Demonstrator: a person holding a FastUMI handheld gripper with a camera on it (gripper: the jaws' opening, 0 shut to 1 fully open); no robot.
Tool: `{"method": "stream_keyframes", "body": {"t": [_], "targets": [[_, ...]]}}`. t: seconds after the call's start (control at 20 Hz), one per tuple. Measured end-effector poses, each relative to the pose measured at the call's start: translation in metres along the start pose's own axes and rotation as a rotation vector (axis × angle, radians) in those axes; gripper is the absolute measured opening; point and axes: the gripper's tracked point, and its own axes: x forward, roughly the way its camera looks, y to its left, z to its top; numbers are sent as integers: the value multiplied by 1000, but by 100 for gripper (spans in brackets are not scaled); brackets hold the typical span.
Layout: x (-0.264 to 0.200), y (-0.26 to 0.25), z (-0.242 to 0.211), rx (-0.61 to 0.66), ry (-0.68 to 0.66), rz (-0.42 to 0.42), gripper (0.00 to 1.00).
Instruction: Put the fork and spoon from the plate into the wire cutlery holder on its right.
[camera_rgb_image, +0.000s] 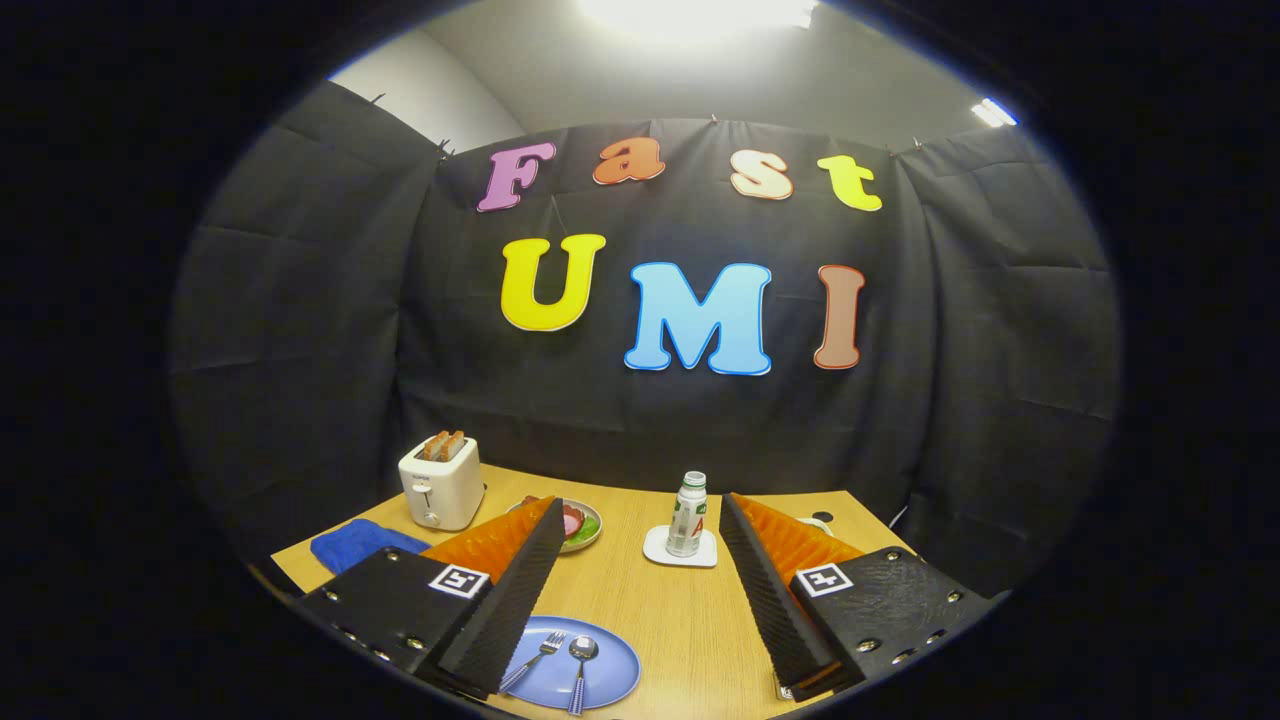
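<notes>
Two black-and-orange fingers of the gripper (640, 560) reach forward nearest the camera, spread wide apart and released, with nothing pressed between them; each carries a small square marker on its black base. Beneath them runs the wooden table (680, 620), the largest thing in the scene, ending at the far side against the black cloth wall.

On the near part of the table, just beside the left finger and partly hidden under its base, lies the blue plate (615, 675). On it rest the fork (535, 660) and the spoon (581, 668) side by side, tines and bowl pointing toward the far side, the fork on the left, the spoon on the right. Both have blue striped handles pointing toward the near edge.

At the far left stands a white toaster (441, 485) with two slices of toast (445, 444) sticking up from its slots. Left of it and nearer lies a folded blue cloth (360, 543). Right of the toaster, partly covered by the left fingertip, sits a small dish of food (585, 525) with something green and red on it.

Between the fingertips and beyond them, a small bottle (687, 515) with a white cap stands upright on a white square coaster (680, 553).

Whether the wire cutlery holder lies behind the right finger cannot be told.
</notes>
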Motion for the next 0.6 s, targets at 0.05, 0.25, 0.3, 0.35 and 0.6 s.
{"method": "stream_keyframes", "body": {"t": [0.05,0.25,0.3,0.35,0.6], "targets": [[2,0,0,2,-2,-2,96],[12,10,-27,-30,96,24,96],[12,14,-38,-44,134,40,96],[12,16,-44,-58,165,52,96],[13,28,-98,-88,342,108,96]]}}
